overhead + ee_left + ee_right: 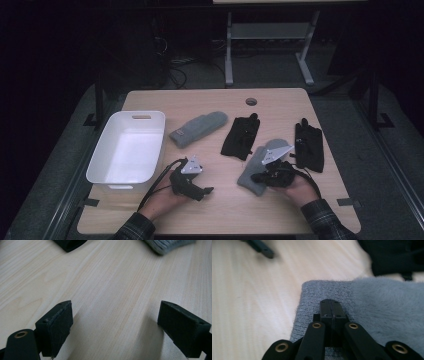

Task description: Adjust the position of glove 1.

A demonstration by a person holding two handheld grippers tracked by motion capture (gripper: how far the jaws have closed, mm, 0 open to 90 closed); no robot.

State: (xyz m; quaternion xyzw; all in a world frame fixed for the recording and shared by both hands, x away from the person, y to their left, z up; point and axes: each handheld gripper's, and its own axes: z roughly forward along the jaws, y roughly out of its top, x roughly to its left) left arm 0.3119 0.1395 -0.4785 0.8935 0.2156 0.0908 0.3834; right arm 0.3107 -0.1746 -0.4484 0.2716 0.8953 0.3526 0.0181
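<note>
Near the front edge of the wooden table [280,102], a grey mitten [254,172] is pinned under the right gripper [260,177], and in the right gripper view the two jaws are seen pressed flat together over the ribbed cuff [322,293] of that mitten [372,305]. Whether any knit is pinched between the pads cannot be told; the jaws are simply seen closed, tips lying on the cuff. Beside it, the left gripper [207,190] is held low over bare wood, and its jaws are shown standing wide apart in the left gripper view, with nothing between them [115,325].

Further back, a second grey mitten [199,129] is laid flat near the middle of the table, with a black glove [241,136] just to its right. Another black glove [308,146] is spread out by the right edge, close to the mitten under the right gripper. Over on the left side, a white bin [102,165] is seen standing beside the left hand [162,200].
</note>
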